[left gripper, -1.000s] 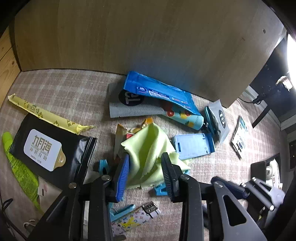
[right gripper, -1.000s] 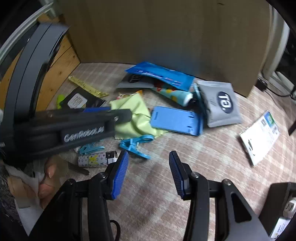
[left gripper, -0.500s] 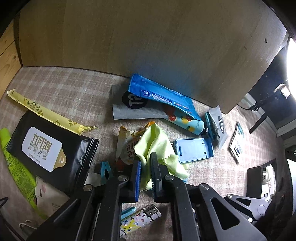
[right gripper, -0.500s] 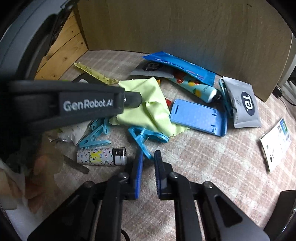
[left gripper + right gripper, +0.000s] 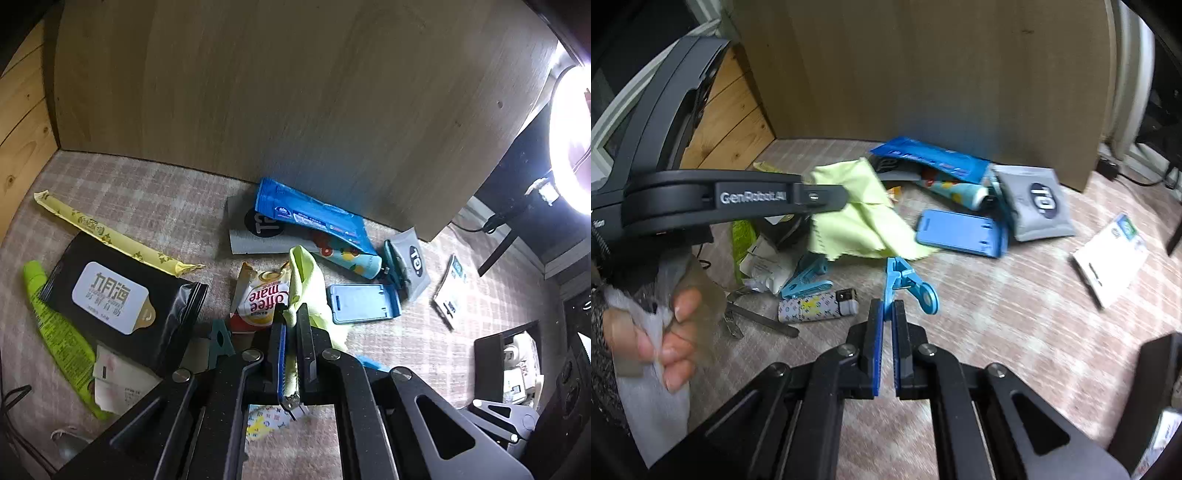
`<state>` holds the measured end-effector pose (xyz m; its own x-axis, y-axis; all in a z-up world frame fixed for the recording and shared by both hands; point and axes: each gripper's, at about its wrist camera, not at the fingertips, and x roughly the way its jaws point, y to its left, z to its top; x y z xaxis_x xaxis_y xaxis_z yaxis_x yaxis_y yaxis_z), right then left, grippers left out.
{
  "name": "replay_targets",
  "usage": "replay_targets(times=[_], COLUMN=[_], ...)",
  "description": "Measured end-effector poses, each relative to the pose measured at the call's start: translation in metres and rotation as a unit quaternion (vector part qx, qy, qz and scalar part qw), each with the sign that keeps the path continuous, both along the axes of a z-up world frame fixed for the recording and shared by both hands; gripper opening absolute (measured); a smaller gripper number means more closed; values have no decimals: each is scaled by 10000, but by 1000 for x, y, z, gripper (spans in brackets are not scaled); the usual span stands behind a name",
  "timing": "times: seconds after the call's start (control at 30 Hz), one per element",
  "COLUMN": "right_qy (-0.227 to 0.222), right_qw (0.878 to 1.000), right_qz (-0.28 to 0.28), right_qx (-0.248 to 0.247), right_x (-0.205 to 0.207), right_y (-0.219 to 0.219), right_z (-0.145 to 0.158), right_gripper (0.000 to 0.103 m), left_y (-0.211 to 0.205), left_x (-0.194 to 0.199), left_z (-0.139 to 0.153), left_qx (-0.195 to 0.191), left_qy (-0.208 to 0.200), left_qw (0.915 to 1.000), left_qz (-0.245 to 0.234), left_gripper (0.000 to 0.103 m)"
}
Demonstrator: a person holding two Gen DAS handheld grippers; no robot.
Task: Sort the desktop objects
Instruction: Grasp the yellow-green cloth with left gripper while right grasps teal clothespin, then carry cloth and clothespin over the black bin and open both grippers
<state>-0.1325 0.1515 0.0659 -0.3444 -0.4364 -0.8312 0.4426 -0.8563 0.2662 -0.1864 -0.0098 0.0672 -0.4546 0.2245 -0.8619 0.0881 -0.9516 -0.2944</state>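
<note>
My left gripper (image 5: 291, 325) is clamped on the thin yellow-green microfibre cloth (image 5: 860, 218), its corner raised off the checked beige tablecloth (image 5: 1015, 314) — my right gripper (image 5: 886, 314) pinches the light-blue plastic clothes peg (image 5: 905, 282), beside the patterned lighter (image 5: 816, 306)

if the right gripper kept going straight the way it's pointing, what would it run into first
Likely the blue phone stand, or the edge of the yellow-green cloth beside it. The right gripper is shut on a blue clip, which would arrive first; depth is hard to judge.
</note>
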Motion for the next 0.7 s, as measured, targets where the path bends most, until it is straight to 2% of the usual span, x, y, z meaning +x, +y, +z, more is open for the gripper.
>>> replay_targets(times=[0.2, 0.4, 0.57, 0.7], right_qy=[315, 597, 701, 839], right_qw=[9988, 9941, 9860, 9745], right_qz=[-363, -902, -1510, -2081], right_qx=[-64, -52, 21, 86], right_x=[18, 33, 54, 77], right_y=[31, 79, 135, 185], right_z=[30, 60, 75, 85], right_gripper=[5, 5, 5, 5], left_y=[32, 78, 137, 198], left_x=[-6, 3, 16, 35], left_z=[22, 49, 71, 81], left_qx=[60, 240, 475, 629], left_qy=[156, 368, 486, 493], left_qw=[9997, 9968, 9893, 9781], left_qz=[-189, -661, -1291, -1924], left_gripper=[3, 3, 3, 3])
